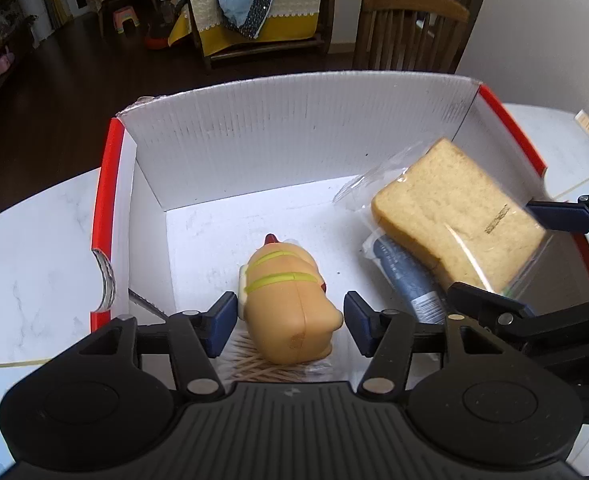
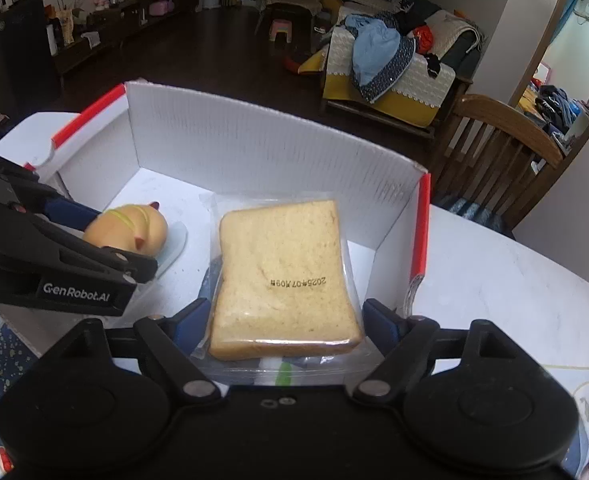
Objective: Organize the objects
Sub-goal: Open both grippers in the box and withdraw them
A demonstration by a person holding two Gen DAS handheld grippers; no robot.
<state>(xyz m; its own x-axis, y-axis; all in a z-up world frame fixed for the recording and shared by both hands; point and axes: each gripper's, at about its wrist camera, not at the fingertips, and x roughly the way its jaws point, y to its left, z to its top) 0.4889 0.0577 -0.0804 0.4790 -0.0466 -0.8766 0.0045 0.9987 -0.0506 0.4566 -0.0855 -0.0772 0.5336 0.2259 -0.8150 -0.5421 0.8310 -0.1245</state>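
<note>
Looking down into the white box [image 1: 294,136] with the red rims, sitting on the white marble tabletop [image 1: 42,232], we've got both tools hanging over it. The left tool [image 1: 290,320] is partway open around the little yellow toy figure [image 1: 290,300]; there's a sliver of gap on each side of it, so the blue pads aren't pressing on the toy. It lies on the box floor on the near left, over a bundle of toothpicks [image 1: 254,368], though from this angle we can't really tell whether it rests on them or just beside them.

The right tool [image 2: 284,320] is spread wide either side of the bagged slice of bread [image 2: 284,276]. The bread sits on the right side of the box, tilted, propped on a dark blue tube [image 1: 406,276] lying under it. The pads seem to be just clear of the clear wrapper, not squeezing it. A printed date stamp shows on the bag.

Far behind the box there's a wooden chair [image 1: 410,28] and a sofa piled with clothes [image 1: 250,0].
</note>
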